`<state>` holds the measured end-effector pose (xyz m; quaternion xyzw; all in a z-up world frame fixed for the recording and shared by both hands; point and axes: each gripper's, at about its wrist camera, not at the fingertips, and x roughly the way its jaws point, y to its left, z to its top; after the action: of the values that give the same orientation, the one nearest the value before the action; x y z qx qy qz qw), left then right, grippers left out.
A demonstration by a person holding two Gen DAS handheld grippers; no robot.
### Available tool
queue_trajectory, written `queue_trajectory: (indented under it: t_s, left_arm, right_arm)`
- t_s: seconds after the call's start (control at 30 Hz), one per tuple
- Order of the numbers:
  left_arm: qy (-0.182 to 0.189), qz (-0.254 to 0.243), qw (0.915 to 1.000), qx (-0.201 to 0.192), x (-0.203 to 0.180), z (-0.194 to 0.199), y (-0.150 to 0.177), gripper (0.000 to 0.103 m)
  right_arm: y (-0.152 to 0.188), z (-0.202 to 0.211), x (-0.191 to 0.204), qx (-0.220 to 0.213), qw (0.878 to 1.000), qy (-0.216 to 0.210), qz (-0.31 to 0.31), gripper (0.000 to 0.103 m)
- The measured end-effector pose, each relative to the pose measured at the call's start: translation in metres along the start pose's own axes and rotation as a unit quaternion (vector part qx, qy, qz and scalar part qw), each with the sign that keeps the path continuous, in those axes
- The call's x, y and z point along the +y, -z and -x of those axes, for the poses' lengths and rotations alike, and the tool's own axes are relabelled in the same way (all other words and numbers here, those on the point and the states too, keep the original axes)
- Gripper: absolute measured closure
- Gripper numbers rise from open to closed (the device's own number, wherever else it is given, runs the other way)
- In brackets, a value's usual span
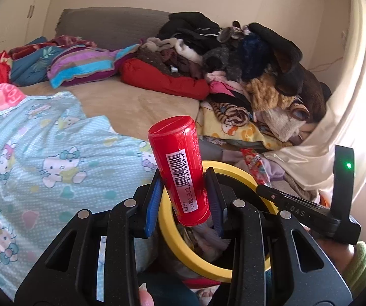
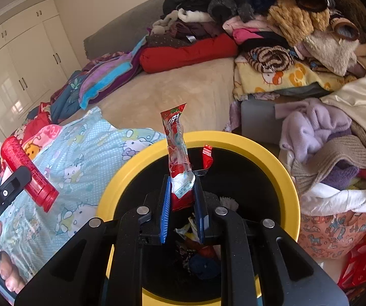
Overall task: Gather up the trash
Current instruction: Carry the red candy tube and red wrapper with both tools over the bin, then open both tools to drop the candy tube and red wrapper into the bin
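Note:
My left gripper point(image 1: 186, 199) is shut on a red cylindrical tube point(image 1: 180, 168) with a barcode label, held tilted over the near rim of the yellow-rimmed black bin point(image 1: 183, 244). My right gripper point(image 2: 181, 204) is shut on a red and clear snack wrapper point(image 2: 179, 158), which stands upright above the bin point(image 2: 279, 168) opening. In the right wrist view the red tube point(image 2: 27, 170) and the left gripper's black arm show at the left. In the left wrist view the wrapper point(image 1: 256, 165) and the right gripper's body sit to the right. Trash lies inside the bin.
The bin stands against a bed with a Hello Kitty blanket point(image 1: 42, 158) and a beige sheet point(image 2: 183, 94). A tall heap of clothes point(image 1: 246, 63) fills the bed's far right side. A lilac sweater point(image 2: 312, 127) and a cloth bundle point(image 2: 335, 224) lie right of the bin. White wardrobes point(image 2: 17, 63) stand behind.

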<state>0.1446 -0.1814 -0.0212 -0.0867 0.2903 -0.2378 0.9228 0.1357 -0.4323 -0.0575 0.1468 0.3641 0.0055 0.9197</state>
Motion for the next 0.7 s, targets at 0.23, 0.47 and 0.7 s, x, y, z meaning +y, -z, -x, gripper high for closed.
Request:
queue_trajectory:
  t_s: [0.23,0.47,0.7]
  left_arm:
    - [0.021,-0.030,0.9990,0.024,-0.021,-0.016,0.007,0.076]
    - [0.035,-0.047,0.9959,0.068,-0.035,-0.049,0.018,0.076]
    - [0.045,-0.048,0.9919,0.109,-0.036,-0.081,0.025,0.058]
  right_arm:
    - [0.005,-0.007,-0.022,0.025,0.999,0.003,-0.028,0.085]
    - [0.008,-0.012,-0.035,0.042,0.998,-0.002,-0.050,0.081]
    - [0.009,-0.013,-0.043,0.051,0.997,0.000,-0.066,0.065]
